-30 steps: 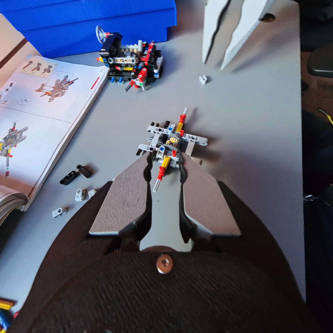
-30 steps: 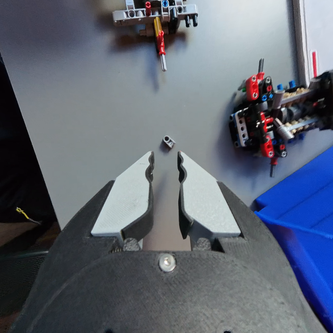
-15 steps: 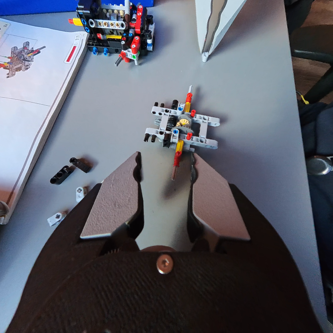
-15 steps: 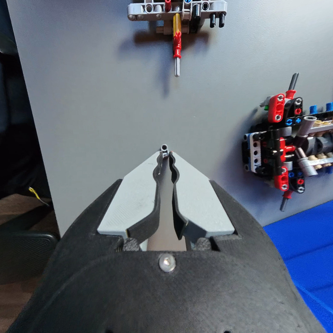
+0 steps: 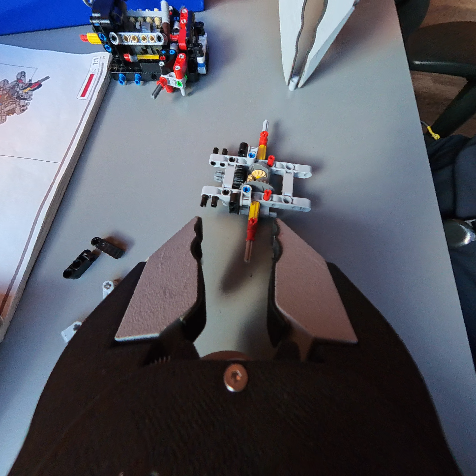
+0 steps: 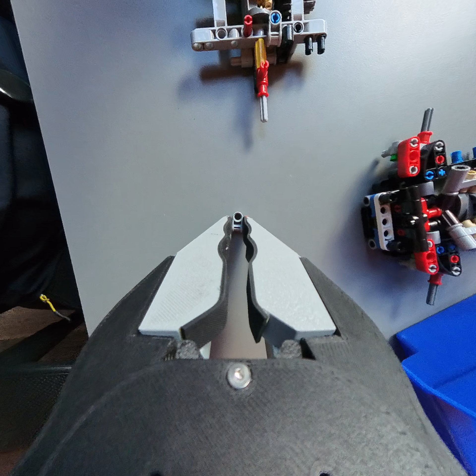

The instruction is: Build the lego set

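Observation:
My left gripper (image 5: 237,226) is open just short of a grey beam-frame assembly with gears (image 5: 257,180) that lies on the grey table (image 5: 154,154). The assembly's yellow-and-red axle (image 5: 251,231) reaches in between my fingers, close to the right finger, and neither pad presses on it. My right gripper (image 6: 237,223) is shut on a small grey connector piece (image 6: 237,217), pinched at the very fingertips. It also shows in the left wrist view (image 5: 293,83), tips down near the table, beyond the assembly. The assembly shows in the right wrist view (image 6: 257,33) too.
A larger black, red and grey build (image 5: 154,46) stands at the back, also in the right wrist view (image 6: 417,211). An open instruction booklet (image 5: 38,128) lies at the left. Two black beams (image 5: 77,264) and small pale pieces (image 5: 108,286) lie left of my left gripper. A blue bin (image 6: 443,360) stands by the table's edge. My right fingertips sit around 15 centimetres from my left ones.
My left gripper opened and drew back from the grey assembly. My right gripper moved onto the small grey connector lying on the table, shut on it, and still holds it.

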{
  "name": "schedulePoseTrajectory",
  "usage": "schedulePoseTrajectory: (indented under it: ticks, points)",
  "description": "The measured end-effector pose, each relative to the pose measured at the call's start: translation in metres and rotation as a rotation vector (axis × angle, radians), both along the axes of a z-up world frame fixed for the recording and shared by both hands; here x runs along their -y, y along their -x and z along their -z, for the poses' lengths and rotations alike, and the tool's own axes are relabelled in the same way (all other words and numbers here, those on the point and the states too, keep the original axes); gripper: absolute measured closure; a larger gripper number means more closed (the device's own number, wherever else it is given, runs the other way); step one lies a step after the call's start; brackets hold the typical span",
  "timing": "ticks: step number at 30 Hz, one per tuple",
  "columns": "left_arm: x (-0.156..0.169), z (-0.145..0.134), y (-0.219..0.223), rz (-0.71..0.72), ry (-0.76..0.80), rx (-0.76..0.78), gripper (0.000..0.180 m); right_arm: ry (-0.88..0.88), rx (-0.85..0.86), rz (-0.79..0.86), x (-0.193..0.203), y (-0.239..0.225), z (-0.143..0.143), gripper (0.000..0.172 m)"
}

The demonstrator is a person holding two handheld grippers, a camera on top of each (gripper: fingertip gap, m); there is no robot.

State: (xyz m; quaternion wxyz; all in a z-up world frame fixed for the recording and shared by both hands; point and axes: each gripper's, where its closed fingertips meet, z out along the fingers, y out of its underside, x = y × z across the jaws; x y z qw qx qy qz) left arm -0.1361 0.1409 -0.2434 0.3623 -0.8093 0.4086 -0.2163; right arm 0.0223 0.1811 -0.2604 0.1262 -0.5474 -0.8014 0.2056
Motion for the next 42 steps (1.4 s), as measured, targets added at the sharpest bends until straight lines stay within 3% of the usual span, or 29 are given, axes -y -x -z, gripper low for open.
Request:
schedulePoseTrajectory:
  ticks: [6,11,16,24,42]
  points:
    - [-0.008,-0.010,-0.014,-0.019,0.018,0.071,0.107,0.097,-0.135,0.096,0.007,0.030,-0.018,0.167]
    - [-0.012,-0.004,-0.029,0.016,-0.025,-0.039,0.122,0.141,-0.186,0.112,0.021,0.075,-0.035,0.167]
    - [-0.010,0.001,-0.037,0.035,0.004,-0.044,0.126,0.078,-0.150,0.058,0.032,0.100,-0.030,0.167]
    - [-0.009,0.003,-0.038,0.039,-0.015,-0.062,0.131,-0.113,-0.136,-0.075,0.037,0.104,-0.030,0.167]
    - [-0.009,0.002,-0.044,0.021,-0.053,-0.043,0.131,-0.233,0.031,-0.175,0.040,0.096,-0.020,0.167]
